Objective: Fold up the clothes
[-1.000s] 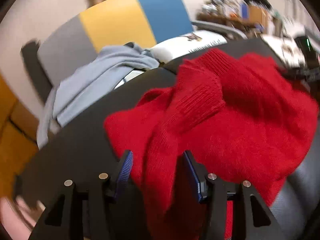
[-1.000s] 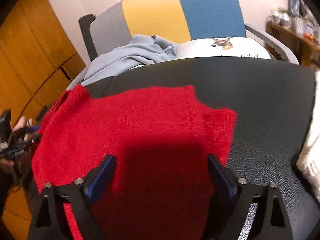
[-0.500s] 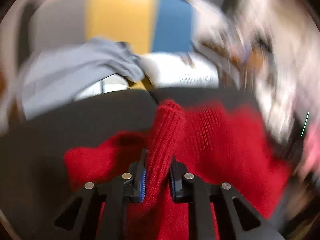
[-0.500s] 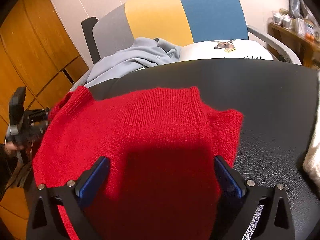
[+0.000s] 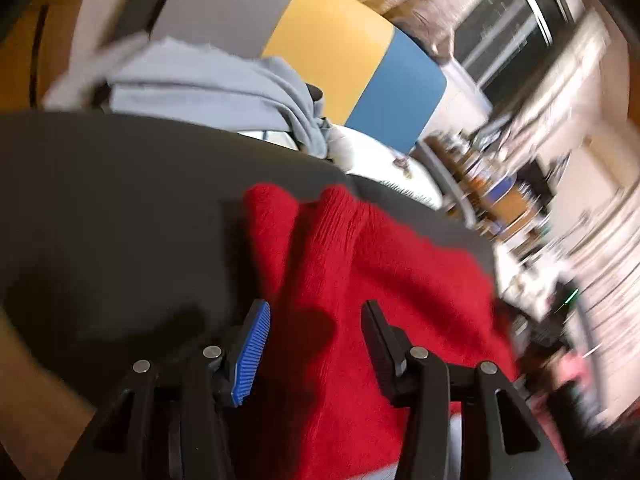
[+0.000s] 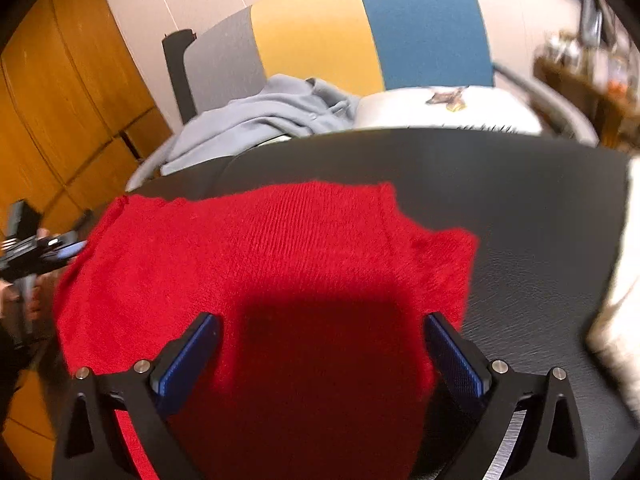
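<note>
Red sweater flat on black table, both tools open.

The right claw is spread wide, blue pads clear of the fabric. A red sweater lies flat on the black desk, directly ahead of and beneath the claw. Far left of it, the other claw appears at the sweater's edge. Beyond the desk, a grey garment rests against a chair.
</note>
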Tool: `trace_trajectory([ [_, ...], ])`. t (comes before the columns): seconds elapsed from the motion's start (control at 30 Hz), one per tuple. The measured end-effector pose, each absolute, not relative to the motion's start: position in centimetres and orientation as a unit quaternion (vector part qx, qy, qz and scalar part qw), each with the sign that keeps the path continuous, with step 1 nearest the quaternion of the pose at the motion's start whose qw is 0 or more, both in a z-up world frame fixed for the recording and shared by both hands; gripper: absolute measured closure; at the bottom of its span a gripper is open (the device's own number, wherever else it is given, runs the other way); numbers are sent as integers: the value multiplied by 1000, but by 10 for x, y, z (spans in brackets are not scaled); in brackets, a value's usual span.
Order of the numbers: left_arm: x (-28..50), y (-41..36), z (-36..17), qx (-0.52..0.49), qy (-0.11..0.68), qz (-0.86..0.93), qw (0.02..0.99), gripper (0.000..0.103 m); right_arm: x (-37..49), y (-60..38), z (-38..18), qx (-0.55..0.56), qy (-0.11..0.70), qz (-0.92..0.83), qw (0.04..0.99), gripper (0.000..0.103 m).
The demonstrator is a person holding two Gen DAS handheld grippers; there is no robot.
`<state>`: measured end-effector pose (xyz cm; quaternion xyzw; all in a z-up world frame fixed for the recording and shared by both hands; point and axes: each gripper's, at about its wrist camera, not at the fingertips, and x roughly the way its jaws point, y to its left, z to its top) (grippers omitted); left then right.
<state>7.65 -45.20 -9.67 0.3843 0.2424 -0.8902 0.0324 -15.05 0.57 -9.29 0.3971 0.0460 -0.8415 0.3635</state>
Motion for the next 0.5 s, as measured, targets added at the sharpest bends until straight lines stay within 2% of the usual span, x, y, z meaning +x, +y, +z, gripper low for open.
trace_trajectory([
  [0.1,86,-430,-101,407,175,-895,58,55,-130,-5,-63,361,50,-847,388,1],
  [0.23,75,-416,-119,441,153,-882,63,56,-115,-43,-60,359,88,-829,420,1],
  [0.27,80,-417,-119,446,161,-879,56,66,-111,-53,-59,359,98,-824,428,1],
  [0.3,85,-419,-120,450,170,-875,49,71,-107,-63,-59,359,108,-818,436,1],
  [0.33,89,-420,-120,455,178,-871,42,84,-104,-72,-59,359,119,-813,443,1],
  [0.37,94,-421,-121,460,186,-868,35,91,-100,-82,-59,358,129,-807,451,1],
  [0.5,114,-427,-122,478,218,-851,6,99,-101,-94,-80,387,170,-796,433,1],
])
